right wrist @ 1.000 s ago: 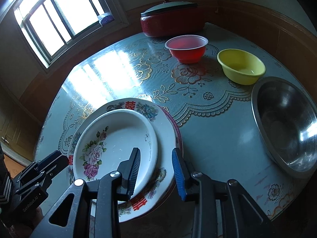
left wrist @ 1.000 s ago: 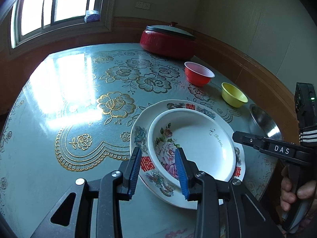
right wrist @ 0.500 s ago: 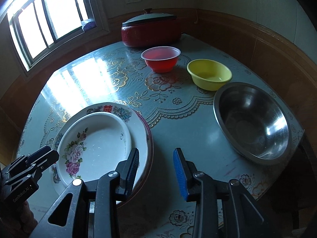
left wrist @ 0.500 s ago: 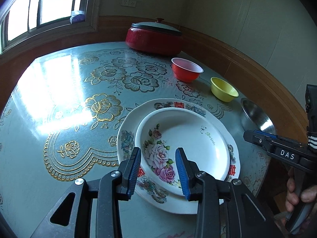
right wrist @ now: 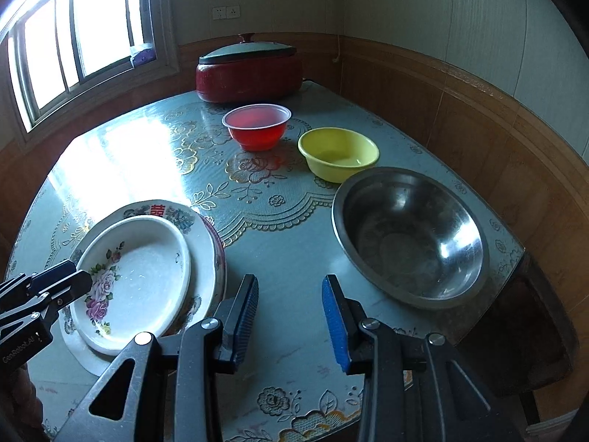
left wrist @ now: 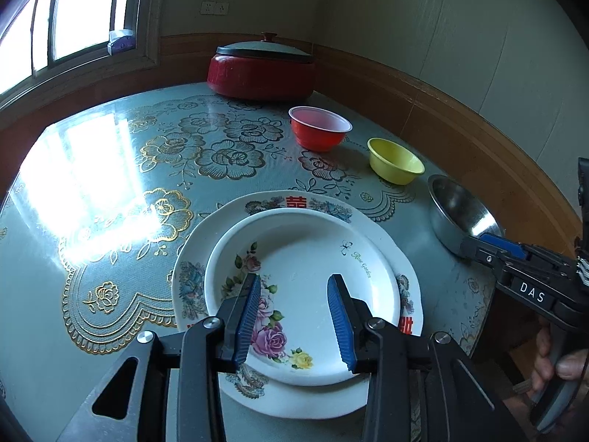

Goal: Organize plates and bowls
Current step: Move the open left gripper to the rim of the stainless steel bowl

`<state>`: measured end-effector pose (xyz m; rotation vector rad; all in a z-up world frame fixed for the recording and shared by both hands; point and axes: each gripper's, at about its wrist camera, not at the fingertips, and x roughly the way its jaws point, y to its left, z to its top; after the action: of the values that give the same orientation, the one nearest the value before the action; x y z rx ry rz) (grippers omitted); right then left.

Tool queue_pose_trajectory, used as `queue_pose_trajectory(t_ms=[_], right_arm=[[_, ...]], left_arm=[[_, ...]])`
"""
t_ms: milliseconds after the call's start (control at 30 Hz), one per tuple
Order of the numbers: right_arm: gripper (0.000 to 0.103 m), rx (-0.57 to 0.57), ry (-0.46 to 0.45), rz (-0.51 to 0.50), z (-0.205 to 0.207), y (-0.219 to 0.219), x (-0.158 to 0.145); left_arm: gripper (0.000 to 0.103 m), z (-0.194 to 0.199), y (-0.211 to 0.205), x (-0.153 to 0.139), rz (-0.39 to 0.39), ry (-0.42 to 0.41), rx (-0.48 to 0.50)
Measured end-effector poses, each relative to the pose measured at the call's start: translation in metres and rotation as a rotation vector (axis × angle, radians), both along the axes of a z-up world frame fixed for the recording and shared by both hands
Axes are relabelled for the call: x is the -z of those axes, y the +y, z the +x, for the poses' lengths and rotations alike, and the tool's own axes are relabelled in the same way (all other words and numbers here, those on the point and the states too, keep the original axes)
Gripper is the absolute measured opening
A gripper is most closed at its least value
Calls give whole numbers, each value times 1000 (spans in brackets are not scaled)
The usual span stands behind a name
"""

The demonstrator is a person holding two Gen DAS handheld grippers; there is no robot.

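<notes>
Both handheld grippers have drawn back from the stacked plates over the past second, and the right one has swung away from the stack toward the steel bowl. Left gripper (left wrist: 294, 326) now hovers over the rose-patterned plate (left wrist: 302, 294), its blue-padded jaws spread and pinching nothing. Right gripper (right wrist: 291, 322) hangs above bare tablecloth between the stack and the steel bowl (right wrist: 408, 235), its jaws likewise spread and empty. That rose-patterned plate sits nested on a larger plate with red characters (left wrist: 294, 202) near the table's (left wrist: 110, 191) front edge, toward the left side as the right wrist camera sees it. A steel bowl occupies the front right corner; just behind it stands a yellow bowl (right wrist: 338, 153), and behind that a red bowl (right wrist: 256, 127), the three running in a loose line toward the far edge. At the far edge, against the wood-panelled wall, rests a red lidded pot (right wrist: 246, 73). A hand (left wrist: 556, 357) grips the right gripper's handle at the right of the left wrist view.
</notes>
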<state>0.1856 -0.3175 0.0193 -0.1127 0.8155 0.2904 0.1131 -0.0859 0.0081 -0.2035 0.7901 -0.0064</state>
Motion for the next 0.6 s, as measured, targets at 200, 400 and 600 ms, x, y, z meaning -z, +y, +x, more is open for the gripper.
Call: queue_pose_trajectory(t_ms=[200, 400, 600], right_arm=[[36, -21, -82, -54, 12, -7, -13], [36, -37, -103, -60, 28, -23, -16], [36, -26, -101, -38, 45, -50, -15]], left_arm=[[39, 14, -16, -9, 14, -17, -14], [39, 29, -37, -12, 20, -16, -17], [39, 46, -62, -12, 35, -6, 3]])
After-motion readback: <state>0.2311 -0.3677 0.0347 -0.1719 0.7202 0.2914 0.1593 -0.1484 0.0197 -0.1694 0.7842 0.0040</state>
